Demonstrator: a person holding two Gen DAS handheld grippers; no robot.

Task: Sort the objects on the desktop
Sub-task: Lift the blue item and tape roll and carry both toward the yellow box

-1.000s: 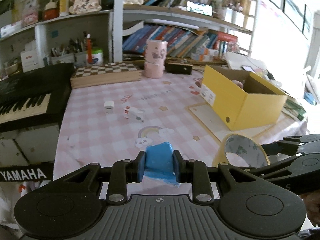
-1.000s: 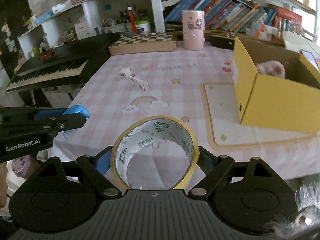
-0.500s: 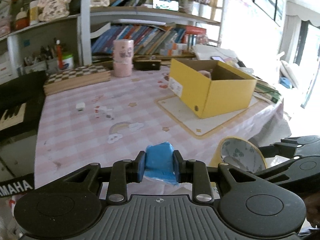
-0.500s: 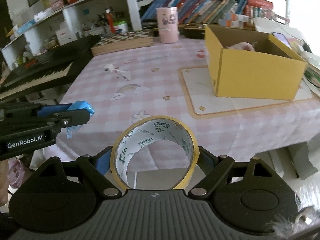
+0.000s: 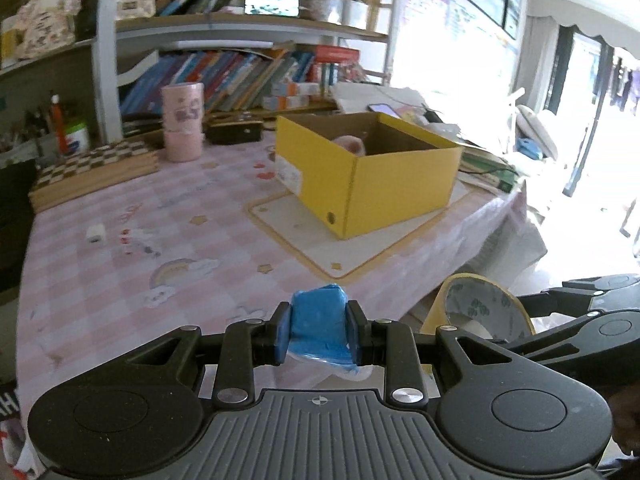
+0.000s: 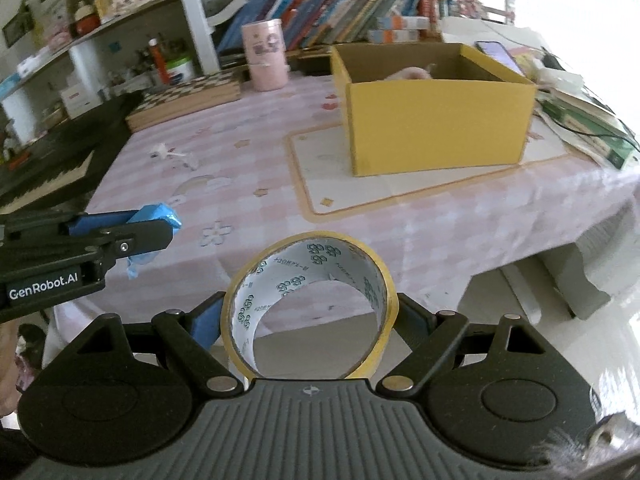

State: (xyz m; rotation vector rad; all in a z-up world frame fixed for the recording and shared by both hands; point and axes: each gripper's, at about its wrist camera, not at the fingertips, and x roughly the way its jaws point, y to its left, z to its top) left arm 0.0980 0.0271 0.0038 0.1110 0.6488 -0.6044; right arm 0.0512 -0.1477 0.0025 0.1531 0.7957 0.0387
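Note:
My left gripper [image 5: 319, 332] is shut on a small blue wrapped packet [image 5: 318, 322], held above the near edge of the pink checked table [image 5: 120, 264]. My right gripper [image 6: 309, 312] is shut on a yellow tape roll [image 6: 309, 264], which fills the wide gap between its jaws. In the right wrist view the left gripper [image 6: 160, 228] and its blue packet [image 6: 158, 216] show at the left. The tape roll [image 5: 478, 312] appears at the lower right of the left wrist view. An open yellow box [image 5: 368, 176] stands on a cream mat [image 5: 360, 248], with something pink inside.
Two small white items [image 5: 96, 234] lie on the table's left part. A pink canister [image 5: 182, 126], a chessboard [image 5: 96, 168] and a black case [image 5: 234, 132] line the back. A black keyboard [image 6: 44, 164] sits left. Bookshelves [image 5: 240, 68] rise behind. Papers [image 6: 580, 120] crowd the right edge.
Both views have swung toward the yellow box, which now sits more centrally. The keyboard has slid out of the left view. Both grips are unchanged.

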